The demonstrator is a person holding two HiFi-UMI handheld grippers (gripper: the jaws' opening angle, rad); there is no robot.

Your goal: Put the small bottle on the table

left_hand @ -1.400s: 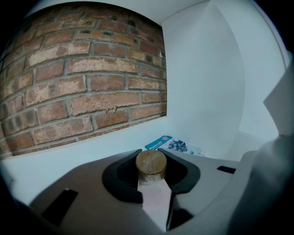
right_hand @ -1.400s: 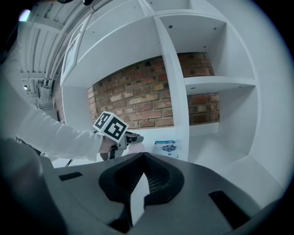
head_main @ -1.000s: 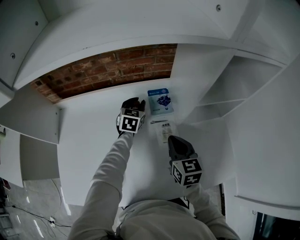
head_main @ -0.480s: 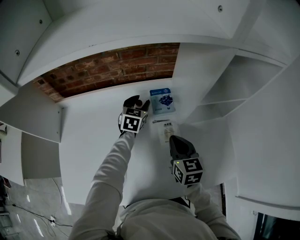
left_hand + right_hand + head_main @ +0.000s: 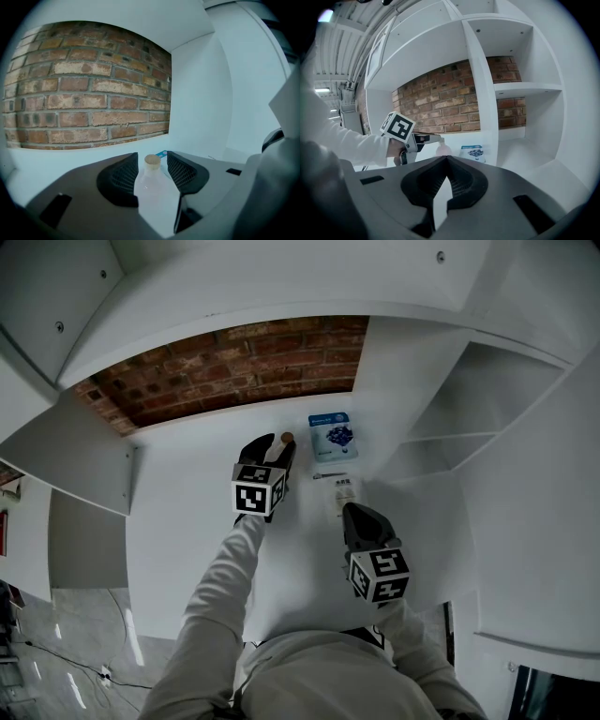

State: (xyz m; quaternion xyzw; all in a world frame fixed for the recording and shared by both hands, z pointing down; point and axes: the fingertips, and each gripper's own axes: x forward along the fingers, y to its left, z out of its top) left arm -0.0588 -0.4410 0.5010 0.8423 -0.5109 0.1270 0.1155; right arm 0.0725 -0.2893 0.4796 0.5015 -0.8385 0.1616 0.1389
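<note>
The small bottle seems set on the counter, my left tool has just been opening and stands clear of it, and my right tool is closed and empty, so only backing away remains.

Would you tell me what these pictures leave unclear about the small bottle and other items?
- Base of the small bottle: left gripper view, hidden behind the left gripper; its jaws have just been opening, bottle between them.
- Print on the blue box: head view, too small.
- White packet: head view, too small to identify.
</note>
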